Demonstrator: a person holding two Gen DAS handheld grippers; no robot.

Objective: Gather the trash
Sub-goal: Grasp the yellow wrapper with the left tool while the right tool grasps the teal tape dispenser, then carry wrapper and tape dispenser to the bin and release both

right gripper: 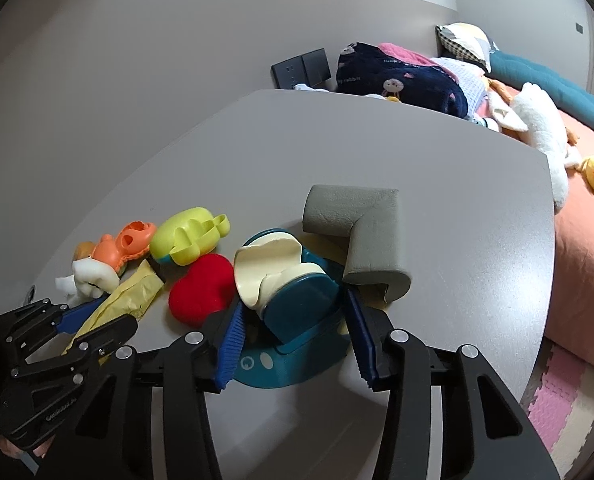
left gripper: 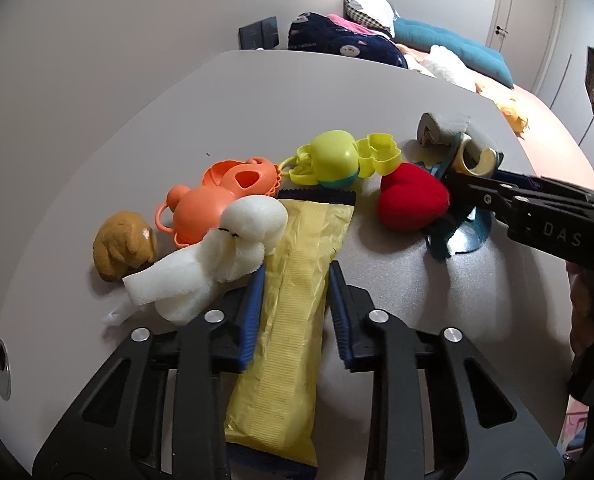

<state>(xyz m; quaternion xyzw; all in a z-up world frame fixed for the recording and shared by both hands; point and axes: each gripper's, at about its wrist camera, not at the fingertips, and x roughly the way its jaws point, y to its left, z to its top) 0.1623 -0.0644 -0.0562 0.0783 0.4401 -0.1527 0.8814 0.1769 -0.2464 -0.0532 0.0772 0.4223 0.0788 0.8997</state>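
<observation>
My left gripper (left gripper: pixel 297 270) is shut on a long yellow wrapper (left gripper: pixel 285 360) that lies flat on the grey table (left gripper: pixel 177 112), with both blue pads against its edges. A white foam scrap (left gripper: pixel 217 264) touches its left finger. My right gripper (right gripper: pixel 293 300) straddles a teal tape dispenser (right gripper: pixel 297 312) that carries a cream tape roll (right gripper: pixel 265 268). A thin gap shows at its left pad, so it is open. A grey foam corner guard (right gripper: pixel 369 232) sits just beyond its right finger. The right gripper (left gripper: pixel 457 184) also shows in the left wrist view.
Toys lie in a row across the table: a brown plush (left gripper: pixel 123 246), an orange plastic toy (left gripper: pixel 213 200), a yellow-green toy (left gripper: pixel 337 156) and a red heart cushion (left gripper: pixel 411 198). A bed (right gripper: pixel 577 240) with plush toys and blankets runs along the table's right edge.
</observation>
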